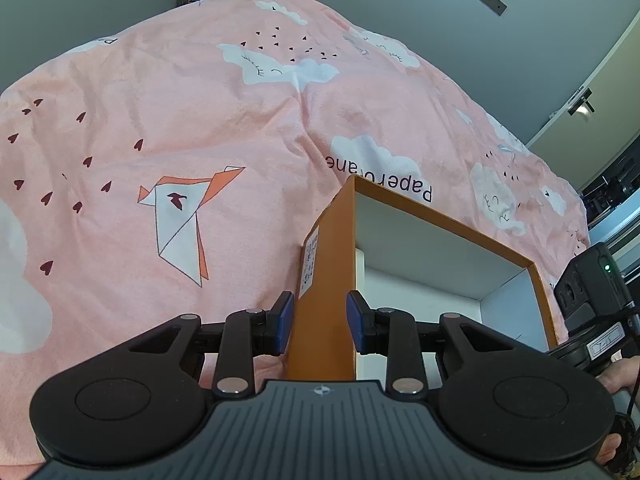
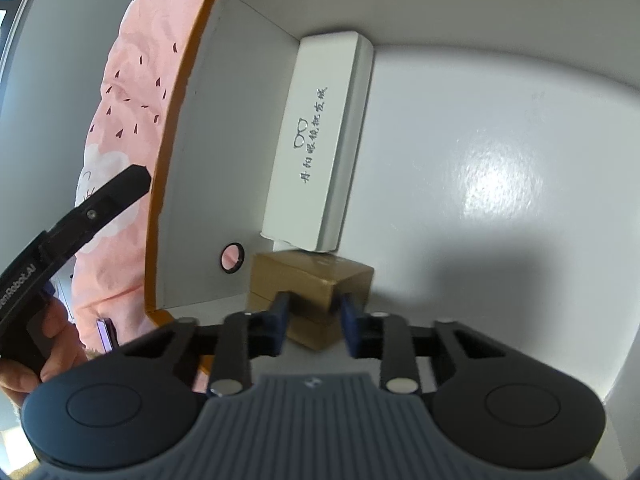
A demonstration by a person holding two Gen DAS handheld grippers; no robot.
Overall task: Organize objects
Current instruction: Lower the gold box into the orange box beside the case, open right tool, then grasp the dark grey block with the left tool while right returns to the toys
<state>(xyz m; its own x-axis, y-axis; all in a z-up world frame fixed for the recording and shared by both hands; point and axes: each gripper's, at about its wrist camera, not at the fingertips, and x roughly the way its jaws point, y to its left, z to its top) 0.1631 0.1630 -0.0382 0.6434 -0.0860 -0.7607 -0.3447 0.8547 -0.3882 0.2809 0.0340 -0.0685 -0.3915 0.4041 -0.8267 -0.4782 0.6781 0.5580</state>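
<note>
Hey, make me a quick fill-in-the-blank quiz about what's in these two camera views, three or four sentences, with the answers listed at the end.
1. The big box with the white inside is ______ on the outside.
2. The left tongs straddle the box's ______.
3. Inside the box, the right tongs sit around a small ______ box.
4. The long white case has a small drawing of ______ printed on it.

Missing words: orange; wall; brown; glasses

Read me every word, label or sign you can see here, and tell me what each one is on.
"papercrane": printed on the pink bedsheet, upside down in the left wrist view.
"...enRobot.AI": on the left gripper body, start cut off.
Glasses icon and handwritten Chinese characters: on the white box, illegible.
Sticker on the orange box: too small.
</note>
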